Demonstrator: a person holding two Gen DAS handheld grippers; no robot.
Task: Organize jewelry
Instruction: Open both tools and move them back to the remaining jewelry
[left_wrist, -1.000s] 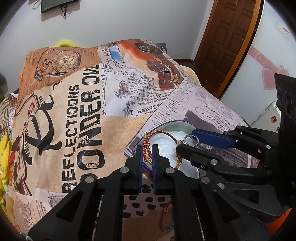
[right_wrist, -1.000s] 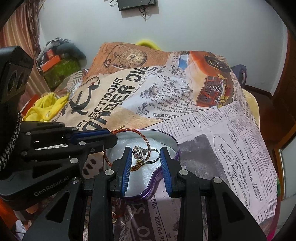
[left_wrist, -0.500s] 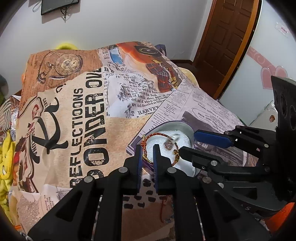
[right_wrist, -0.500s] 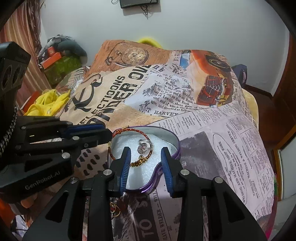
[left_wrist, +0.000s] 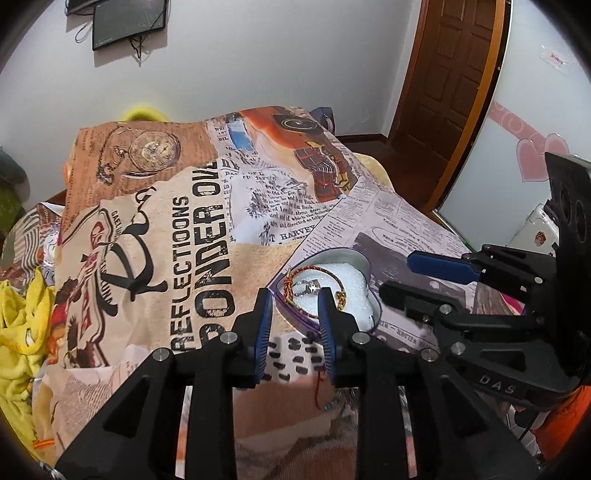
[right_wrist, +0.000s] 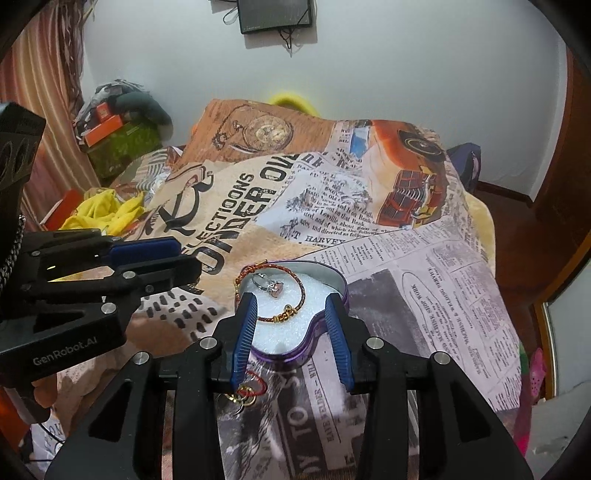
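A purple heart-shaped tin (right_wrist: 334, 275) with white foam inside lies on the printed bedspread; it also shows in the left wrist view (left_wrist: 364, 260). In it lie a red-and-gold cord bracelet (right_wrist: 300, 295) and a silver ring (right_wrist: 267, 284), seen in the left wrist view as the bracelet (left_wrist: 332, 275) and the ring (left_wrist: 308, 287). My right gripper (right_wrist: 290, 315) is open and empty, just above the tin's near edge. My left gripper (left_wrist: 293, 306) is open and empty at the tin's left near edge. Another red cord with gold rings (right_wrist: 248, 391) lies on the bed below the right gripper.
The bedspread (right_wrist: 258, 192) drapes over a raised bed. Yellow cloth (right_wrist: 105, 212) and boxes (right_wrist: 110, 136) lie at the left. A dark wooden door (left_wrist: 454, 92) stands at the back right. A red thread (left_wrist: 318, 387) lies below the left gripper.
The ring has left the right gripper and lies in the tin. Both grippers have pulled back from the tin. The left gripper has opened wider.
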